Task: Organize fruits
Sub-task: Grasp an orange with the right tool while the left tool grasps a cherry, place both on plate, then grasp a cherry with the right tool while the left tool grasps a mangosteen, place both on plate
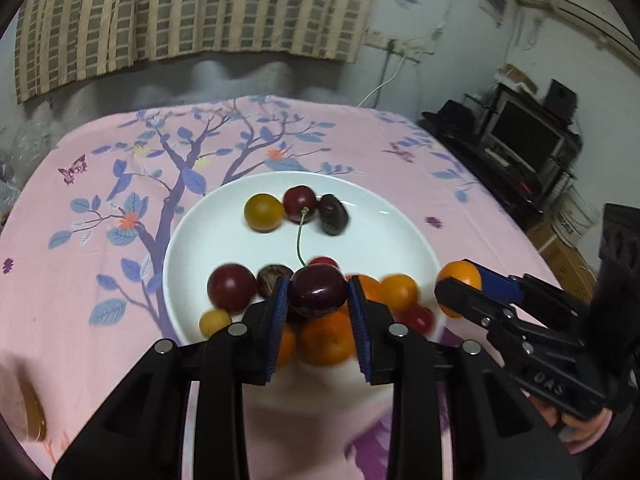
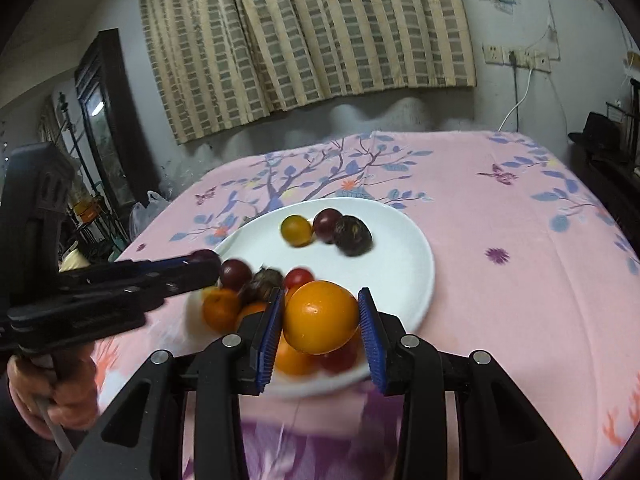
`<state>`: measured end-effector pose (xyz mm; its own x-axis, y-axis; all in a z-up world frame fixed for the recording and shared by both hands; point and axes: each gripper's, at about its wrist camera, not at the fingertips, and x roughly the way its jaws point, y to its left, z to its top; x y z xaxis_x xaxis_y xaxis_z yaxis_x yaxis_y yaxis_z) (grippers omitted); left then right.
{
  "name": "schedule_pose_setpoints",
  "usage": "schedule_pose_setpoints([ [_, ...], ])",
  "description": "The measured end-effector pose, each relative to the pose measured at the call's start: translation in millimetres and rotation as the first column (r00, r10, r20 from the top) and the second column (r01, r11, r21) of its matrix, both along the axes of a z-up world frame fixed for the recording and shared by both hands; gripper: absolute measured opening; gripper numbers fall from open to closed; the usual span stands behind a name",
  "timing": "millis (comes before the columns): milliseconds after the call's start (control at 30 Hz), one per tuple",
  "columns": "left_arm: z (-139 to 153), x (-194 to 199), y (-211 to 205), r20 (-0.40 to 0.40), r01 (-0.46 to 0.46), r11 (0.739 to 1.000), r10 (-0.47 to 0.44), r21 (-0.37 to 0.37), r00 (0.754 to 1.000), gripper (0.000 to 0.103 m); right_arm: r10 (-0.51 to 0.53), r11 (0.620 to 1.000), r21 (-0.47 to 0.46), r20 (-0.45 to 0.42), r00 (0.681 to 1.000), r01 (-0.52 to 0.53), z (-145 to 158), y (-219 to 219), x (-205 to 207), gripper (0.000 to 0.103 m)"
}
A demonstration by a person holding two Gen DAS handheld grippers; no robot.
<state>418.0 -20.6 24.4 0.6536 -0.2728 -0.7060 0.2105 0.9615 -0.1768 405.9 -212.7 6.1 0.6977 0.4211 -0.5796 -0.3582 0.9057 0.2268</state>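
My left gripper point(image 1: 318, 294) is shut on a dark red cherry point(image 1: 318, 290) with a long green stem, held just above the near side of the white plate point(image 1: 224, 236). My right gripper point(image 2: 320, 316) is shut on an orange fruit point(image 2: 321, 316) over the plate's point(image 2: 404, 264) near edge. That right gripper point(image 1: 458, 290) with the orange fruit point(image 1: 460, 274) shows at the right in the left wrist view. The left gripper point(image 2: 200, 264) comes in from the left in the right wrist view. Several cherries, small tomatoes and orange fruits lie on the plate.
The plate sits on a pink cloth point(image 1: 100, 184) printed with a blue tree. Behind it hang striped curtains point(image 2: 304, 48) on a grey wall. Dark shelves with electronics point(image 1: 520, 148) stand to the right, a dark cabinet point(image 2: 108, 120) to the left. A hand point(image 2: 52, 392) holds the left gripper.
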Motion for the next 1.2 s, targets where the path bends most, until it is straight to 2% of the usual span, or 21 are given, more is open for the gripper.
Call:
schedule_pose_setpoints([
  [67, -7.4, 17.3, 0.6, -0.019, -0.037, 0.999, 0.037, 0.034, 0.999, 0.030, 0.008, 1.000, -0.002, -0.006, 1.000, -0.008, -4.7, 6.1, 17.7, 0.038],
  [167, -12.7, 26.6, 4.3, -0.037, -0.057, 0.998, 0.058, 0.028, 0.998, 0.032, 0.030, 0.999, -0.025, -0.010, 1.000, -0.030, -11.0, 16.1, 30.4, 0.039],
  [200, -12.3, 24.5, 5.9, -0.034, -0.071, 0.997, 0.073, 0.033, 0.997, 0.054, 0.034, 0.999, -0.029, -0.012, 0.999, -0.034, -12.3, 18.4, 30.1, 0.054],
  [233, -11.4, 20.8, 9.0, -0.023, -0.093, 0.995, 0.094, 0.035, 0.995, 0.082, 0.030, 0.999, -0.034, -0.016, 0.999, -0.030, -12.3, 19.2, 28.4, 0.061],
  [267, -9.3, 16.5, 12.8, 0.000, -0.125, 0.991, 0.125, 0.038, 0.992, 0.087, 0.023, 0.999, -0.031, -0.011, 1.000, -0.023, -11.0, 18.3, 24.9, 0.065],
  [300, -5.8, 8.7, 16.9, 0.031, -0.138, 0.990, 0.137, 0.035, 0.990, 0.088, 0.020, 1.000, -0.020, 0.003, 1.000, -0.020, -8.0, 16.3, 17.6, 0.066],
  [400, 2.4, -12.9, 23.6, 0.026, -0.103, 0.994, 0.102, 0.031, 0.994, 0.088, 0.028, 0.999, -0.021, 0.024, 0.999, -0.027, 0.0, 11.4, -9.0, 0.070],
  [567, 9.3, -76.7, 32.8, 0.024, -0.123, 0.992, 0.122, 0.012, 0.992, 0.092, 0.127, 0.992, 0.021, -0.037, 0.991, -0.126, 0.1, 0.9, -60.3, 0.072],
  [633, 7.7, -108.0, 32.2, 0.008, -0.095, 0.995, 0.095, 0.009, 0.995, 0.093, 0.217, 0.976, 0.023, -0.082, 0.973, -0.215, -4.6, -0.2, -81.1, 0.072],
  [700, 4.5, -137.2, 32.2, 0.021, -0.057, 0.998, 0.057, 0.002, 0.998, 0.093, 0.331, 0.943, -0.010, -0.109, 0.937, -0.334, -9.6, 0.5, -108.0, 0.072],
  [767, -2.3, -168.2, 32.1, 0.066, -0.038, 0.999, 0.037, 0.008, 0.997, 0.094, 0.425, 0.899, -0.066, -0.102, 0.899, -0.433, -14.2, 0.2, -135.8, 0.072],
  [833, -15.0, -189.3, 30.5, 0.095, -0.034, 0.999, 0.032, 0.023, 0.995, 0.094, 0.473, 0.863, -0.163, -0.069, 0.879, -0.477, -19.1, -0.2, -162.3, 0.072],
  [933, -27.0, -200.2, 23.6, 0.070, -0.024, 0.998, 0.020, 0.062, 0.997, 0.094, 0.509, 0.835, -0.188, -0.097, 0.856, -0.518, -26.2, -2.1, -181.5, 0.072],
  [1033, -27.6, -205.1, 21.1, 0.096, -0.033, 0.997, 0.026, 0.072, 0.995, 0.095, 0.521, 0.817, -0.215, -0.124, 0.844, -0.536, -33.4, -1.6, -195.6, 0.072],
  [1200, -30.7, -202.5, 25.6, 0.079, -0.050, 0.997, 0.045, 0.059, 0.996, 0.095, 0.520, 0.788, -0.275, -0.183, 0.834, -0.551, -48.5, 5.3, -210.2, 0.072],
])
